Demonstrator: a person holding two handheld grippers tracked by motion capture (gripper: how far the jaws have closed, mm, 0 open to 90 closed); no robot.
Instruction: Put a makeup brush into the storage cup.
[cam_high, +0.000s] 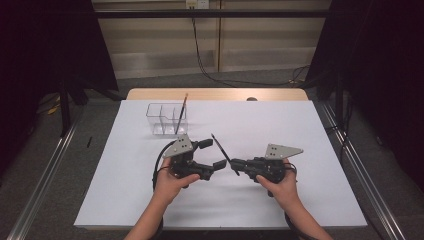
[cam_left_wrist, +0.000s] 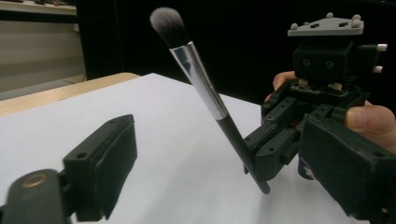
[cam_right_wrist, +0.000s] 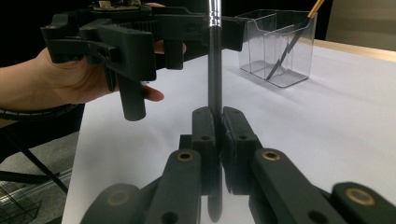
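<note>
- The bench (cam_high: 125, 200), under a white sheet, carries a clear organizer (cam_high: 167, 119) at its far left side; a thin yellow-handled brush (cam_high: 181, 114) leans in its right compartment.
- The left gripper (cam_high: 212, 153) sits near the bench's middle, jaws apart on either side of the makeup brush, pads not touching it.
- The right gripper (cam_high: 235, 164) faces it, jaws clamped together on the lower handle.
- The makeup brush (cam_left_wrist: 205, 93) stands tilted above the bench, bristles up, held near its bottom end.
- Risk: this looks like a handover. If the right jaws let go before the left pads bite, the brush would likely drop; a grip on the slick metal ferrule may slip or let it swing.
</note>
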